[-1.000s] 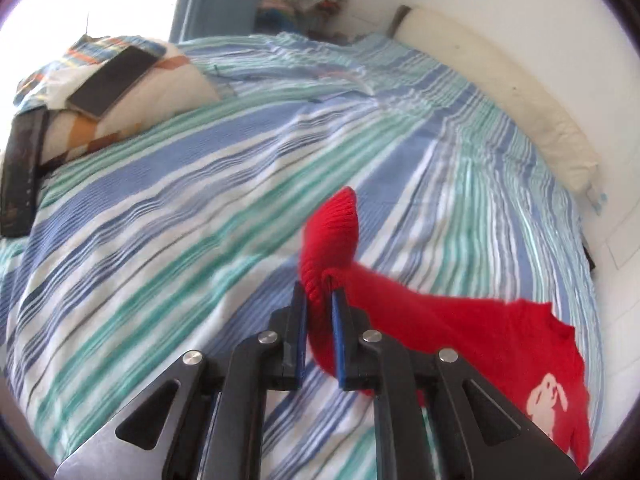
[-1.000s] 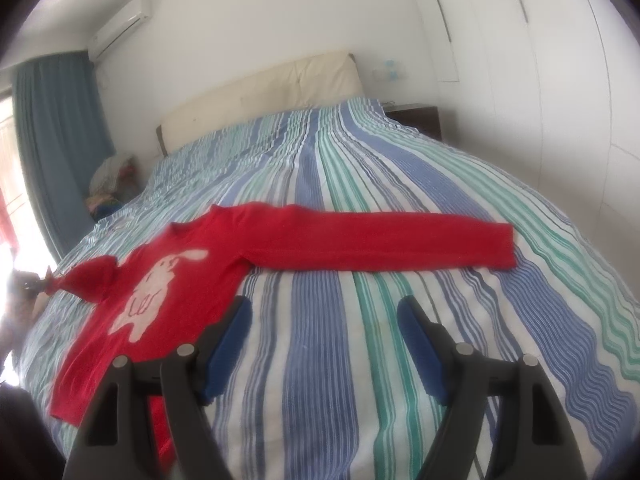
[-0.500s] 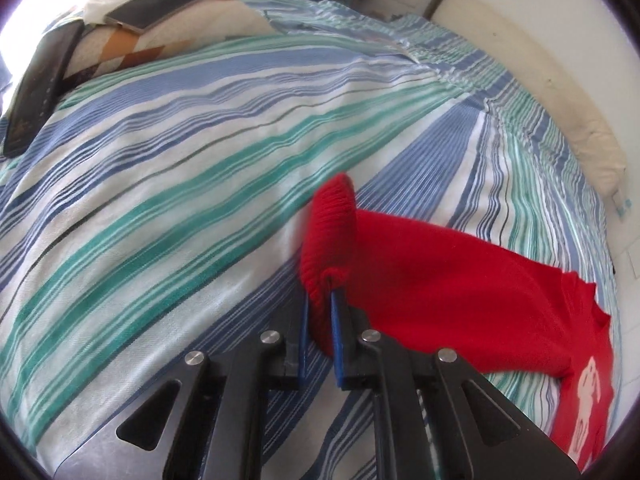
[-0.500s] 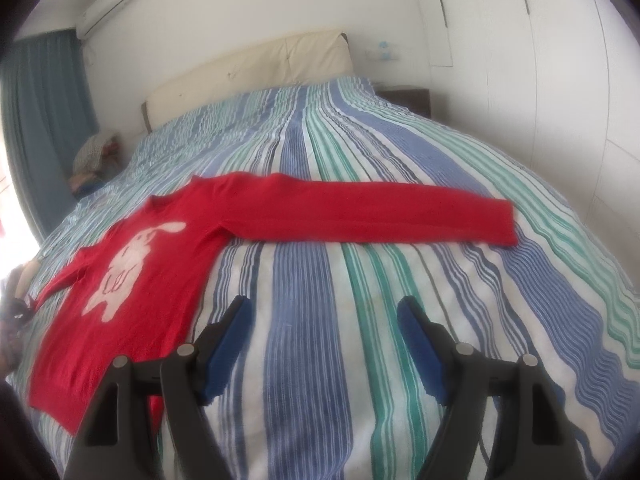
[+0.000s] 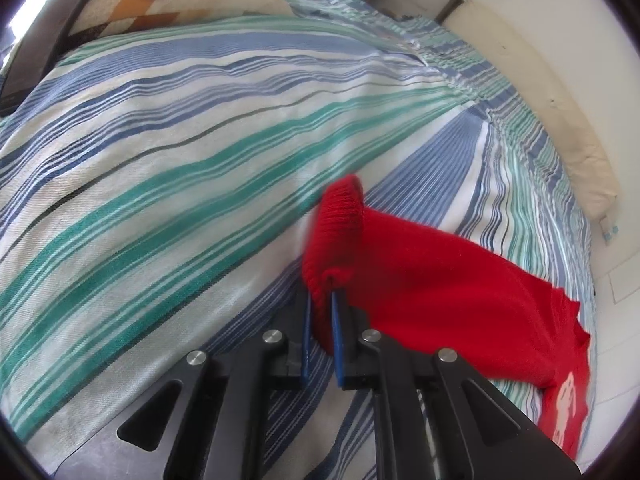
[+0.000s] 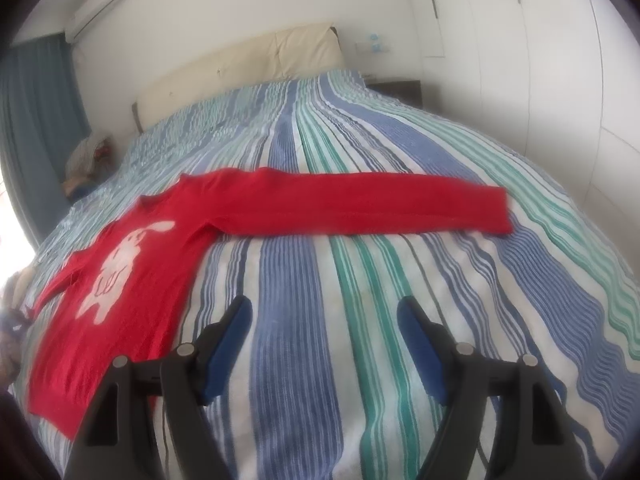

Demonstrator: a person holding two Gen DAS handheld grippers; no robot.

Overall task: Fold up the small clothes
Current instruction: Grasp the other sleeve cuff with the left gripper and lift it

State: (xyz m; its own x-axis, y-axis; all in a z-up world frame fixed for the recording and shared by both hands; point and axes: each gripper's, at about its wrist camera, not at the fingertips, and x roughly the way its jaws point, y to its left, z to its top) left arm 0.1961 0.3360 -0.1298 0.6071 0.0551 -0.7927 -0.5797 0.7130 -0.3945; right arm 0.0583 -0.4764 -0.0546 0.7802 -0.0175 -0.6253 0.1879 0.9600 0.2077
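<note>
Starting at your left, you are pinching the cuff of the red sweater's (image 5: 440,280) left sleeve (image 5: 340,224) in the left claw (image 5: 320,304), whose blue pads are pressing together on the knit with only the cloth between them. The cuff is standing up above the striped bed (image 5: 200,160) while the sleeve is running back toward the body of the garment at the right edge of that view. A pillow (image 5: 180,4) with a phone on it is lying well beyond, at the bed's far corner.

Moving right, the sweater (image 6: 132,280) is lying face up on the bed (image 6: 360,320), rabbit motif showing, its body flat and unfolded. The right sleeve (image 6: 360,208) is stretching straight out across the stripes, fully extended and untouched.

At the far right, your right claw (image 6: 324,340) is hovering wide open over bare bedding, gripping nothing, near the sleeve but apart from it.

Judging from this, you are only beginning: no fold is showing anywhere. The left sleeve is yet to be laid across the chest, then the right sleeve, then the body doubled over.
</note>
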